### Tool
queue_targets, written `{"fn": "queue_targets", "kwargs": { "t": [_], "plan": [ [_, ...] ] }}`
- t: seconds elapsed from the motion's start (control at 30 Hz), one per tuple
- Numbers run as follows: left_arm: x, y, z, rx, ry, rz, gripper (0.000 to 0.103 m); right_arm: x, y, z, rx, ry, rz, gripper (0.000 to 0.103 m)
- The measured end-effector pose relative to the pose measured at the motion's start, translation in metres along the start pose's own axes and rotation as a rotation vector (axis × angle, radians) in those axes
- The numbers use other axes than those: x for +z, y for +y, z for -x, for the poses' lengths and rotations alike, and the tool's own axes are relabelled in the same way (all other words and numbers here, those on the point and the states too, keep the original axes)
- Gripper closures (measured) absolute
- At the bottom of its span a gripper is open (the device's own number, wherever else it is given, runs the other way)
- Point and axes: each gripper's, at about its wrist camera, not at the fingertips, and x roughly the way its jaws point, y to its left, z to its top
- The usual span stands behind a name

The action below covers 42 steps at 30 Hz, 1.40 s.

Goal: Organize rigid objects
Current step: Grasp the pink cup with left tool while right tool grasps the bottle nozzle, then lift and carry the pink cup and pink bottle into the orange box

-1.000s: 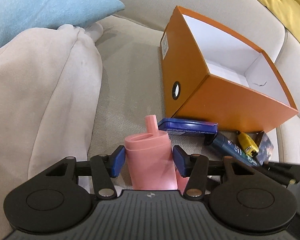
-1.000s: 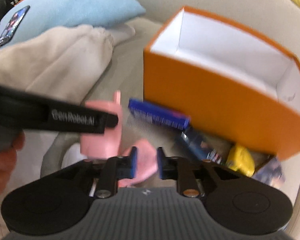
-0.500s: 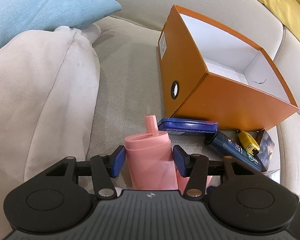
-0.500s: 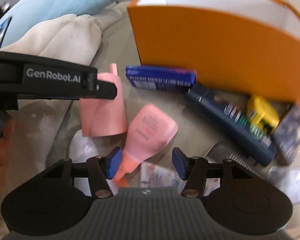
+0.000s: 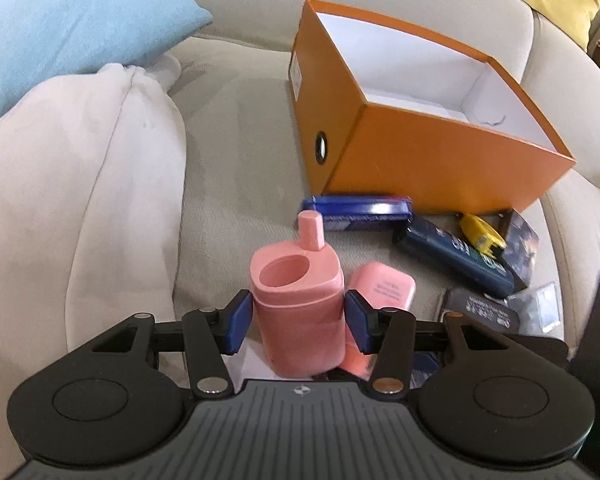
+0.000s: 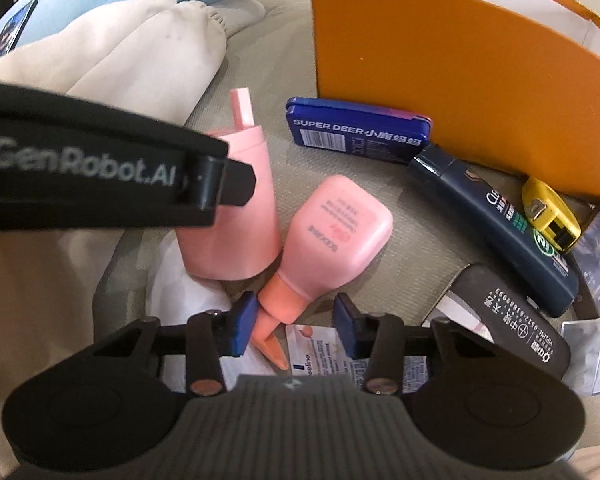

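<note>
My left gripper is shut on a pink cup with a spout, held upright; the cup also shows in the right wrist view. A pink squeeze bottle lies on the sofa, nozzle toward my right gripper, which is open with its pads on either side of the nozzle. The bottle also shows beside the cup in the left wrist view. An open orange box stands behind, empty inside.
In front of the box lie a blue tin, a dark shampoo bottle, a yellow tape measure, a black case and paper leaflets. A beige blanket and blue cushion lie left.
My right gripper opened and dropped toward the pink squeeze bottle, its pads now beside the nozzle. My left gripper lifted the pink cup slightly, still gripped.
</note>
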Motion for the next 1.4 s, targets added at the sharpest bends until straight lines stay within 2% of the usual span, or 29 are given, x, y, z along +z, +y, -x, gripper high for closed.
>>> {"fn": "queue_targets", "kwargs": {
  "t": [0.13, 0.27, 0.4, 0.53, 0.63, 0.73, 0.8, 0.9, 1.0, 1.13, 1.23, 1.4],
  "plan": [
    [-0.007, 0.001, 0.006, -0.011, 0.000, 0.010, 0.047, -0.003, 0.000, -0.005, 0.006, -0.005, -0.017, 0.058],
    [-0.009, 0.004, 0.012, -0.019, -0.007, 0.025, 0.047, -0.006, 0.000, -0.002, 0.024, -0.014, -0.036, 0.073],
    [-0.010, 0.004, 0.015, -0.020, -0.026, 0.031, 0.047, -0.006, -0.008, 0.015, 0.028, -0.040, -0.082, 0.075],
    [-0.010, 0.002, 0.020, -0.043, -0.086, 0.032, 0.048, -0.005, -0.020, 0.035, 0.011, -0.080, -0.142, 0.075],
    [-0.008, -0.008, 0.019, -0.053, -0.137, -0.019, 0.048, -0.005, -0.036, 0.046, 0.008, -0.107, -0.198, 0.075],
    [-0.007, -0.018, 0.012, -0.082, -0.153, -0.069, 0.048, -0.005, -0.045, 0.057, 0.040, -0.101, -0.232, 0.075],
    [-0.006, -0.021, 0.007, -0.083, -0.137, -0.074, 0.048, -0.004, -0.053, 0.064, 0.038, -0.101, -0.238, 0.075],
    [-0.007, -0.018, -0.007, -0.045, -0.037, -0.061, 0.048, 0.001, -0.062, 0.056, -0.002, -0.073, -0.211, 0.075],
    [-0.009, -0.017, -0.003, -0.051, -0.020, -0.061, 0.048, 0.001, -0.066, 0.046, -0.014, -0.048, -0.223, 0.073],
    [-0.011, -0.013, -0.009, -0.086, 0.035, -0.021, 0.045, -0.004, -0.063, 0.045, -0.053, -0.061, -0.172, 0.068],
    [-0.012, -0.015, -0.010, -0.072, 0.040, -0.028, 0.042, -0.010, -0.058, 0.048, -0.073, -0.086, -0.138, 0.066],
    [-0.012, -0.015, -0.010, -0.053, 0.031, -0.024, 0.038, -0.017, -0.062, 0.052, -0.059, -0.108, -0.154, 0.066]
  ]
}}
